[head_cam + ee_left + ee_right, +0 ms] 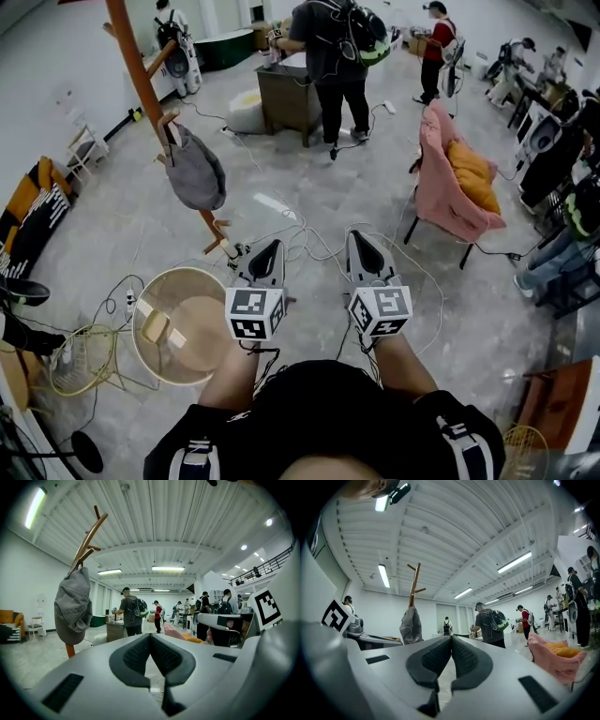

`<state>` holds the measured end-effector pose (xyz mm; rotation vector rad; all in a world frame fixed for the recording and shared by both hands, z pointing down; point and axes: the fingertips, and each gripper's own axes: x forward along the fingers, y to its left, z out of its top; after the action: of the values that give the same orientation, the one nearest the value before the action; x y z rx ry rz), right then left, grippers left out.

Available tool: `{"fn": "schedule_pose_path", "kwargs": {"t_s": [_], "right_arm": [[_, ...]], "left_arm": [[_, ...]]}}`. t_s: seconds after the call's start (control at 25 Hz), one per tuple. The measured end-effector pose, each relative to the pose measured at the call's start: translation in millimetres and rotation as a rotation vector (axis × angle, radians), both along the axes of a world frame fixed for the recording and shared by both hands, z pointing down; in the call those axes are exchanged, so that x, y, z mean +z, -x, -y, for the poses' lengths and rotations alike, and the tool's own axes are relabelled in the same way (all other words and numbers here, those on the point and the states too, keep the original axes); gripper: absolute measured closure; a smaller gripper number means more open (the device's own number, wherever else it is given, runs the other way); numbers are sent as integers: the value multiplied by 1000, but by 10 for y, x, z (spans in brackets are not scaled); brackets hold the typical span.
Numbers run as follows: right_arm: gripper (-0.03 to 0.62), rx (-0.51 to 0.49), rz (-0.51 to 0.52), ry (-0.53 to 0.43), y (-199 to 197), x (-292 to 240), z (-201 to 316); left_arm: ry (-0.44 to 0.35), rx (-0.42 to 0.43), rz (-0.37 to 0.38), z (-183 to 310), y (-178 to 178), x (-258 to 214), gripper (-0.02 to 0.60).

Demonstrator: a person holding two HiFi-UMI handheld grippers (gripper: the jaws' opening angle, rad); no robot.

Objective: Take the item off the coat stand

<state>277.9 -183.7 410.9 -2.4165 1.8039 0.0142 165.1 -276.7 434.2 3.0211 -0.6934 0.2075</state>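
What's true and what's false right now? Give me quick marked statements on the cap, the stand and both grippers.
1. The grey cap hangs on the coat stand. True.
2. The left gripper and right gripper both have jaws together, holding nothing. True.
3. The coat stand is on the person's right. False: it stands to the left, beyond the left gripper.
4. The left gripper touches the grey cap. False: it is clearly apart from it.

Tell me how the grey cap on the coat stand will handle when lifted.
The grey cap sags in soft folds, so probably floppy when gripped. It looks like thin cloth, likely light. It hangs on a peg of the slim coat stand; a sideways tug might rock that.
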Motion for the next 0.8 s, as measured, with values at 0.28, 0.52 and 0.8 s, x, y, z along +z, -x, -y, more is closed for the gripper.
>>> {"fn": "schedule_pose_path", "kwargs": {"t_s": [0.28,0.52,0.8], "right_arm": [[579,-199,6,12,325,1,659],[579,-399,-6,-23,762,-125,1112],[579,-618,-34,-58,910,-315,1367]], "left_arm": [[26,-212,-1,381,560,30,566],[33,-439,-2,506,1209,30,566],[49,-695,-7,392,1489,37,566]]}}
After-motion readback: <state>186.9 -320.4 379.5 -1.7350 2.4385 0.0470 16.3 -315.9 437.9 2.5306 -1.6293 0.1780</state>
